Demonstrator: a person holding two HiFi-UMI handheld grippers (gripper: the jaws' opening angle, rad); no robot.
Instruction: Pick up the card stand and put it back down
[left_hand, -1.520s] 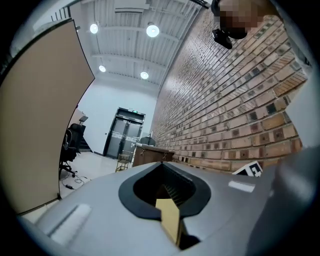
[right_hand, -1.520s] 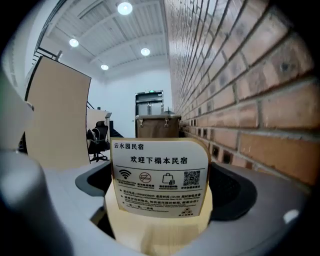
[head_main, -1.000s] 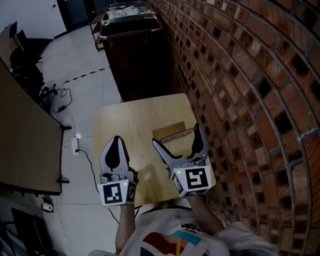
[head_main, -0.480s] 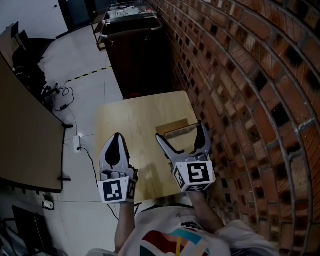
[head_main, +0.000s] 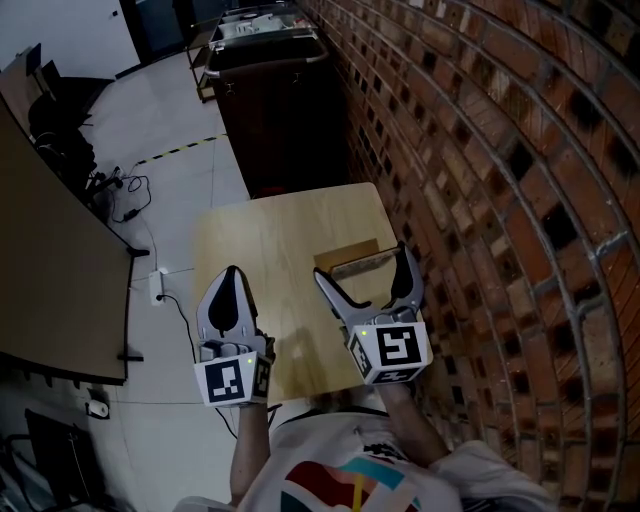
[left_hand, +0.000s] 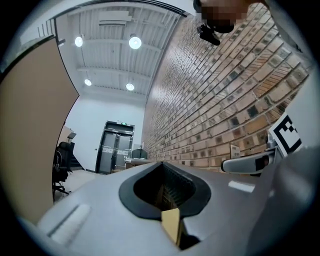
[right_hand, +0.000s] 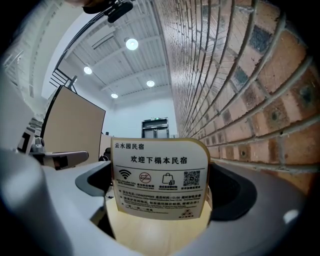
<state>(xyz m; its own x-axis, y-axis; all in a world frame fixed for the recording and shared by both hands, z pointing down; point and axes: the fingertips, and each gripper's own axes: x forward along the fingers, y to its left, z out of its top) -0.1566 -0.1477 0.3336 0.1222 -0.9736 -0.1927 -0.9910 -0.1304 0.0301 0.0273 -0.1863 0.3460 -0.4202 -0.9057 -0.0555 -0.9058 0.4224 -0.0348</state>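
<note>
Two grippers over the small light-wood square table (head_main: 260, 235). Right gripper (head_main: 362, 264): jaws spread wide, clamped on the side edges of the upright cream printed card stand (right_hand: 159, 177), by the table's edge nearest the brick wall (head_main: 480, 150). Left gripper (head_main: 233, 275): jaws together, empty, at the table's left edge.
</note>
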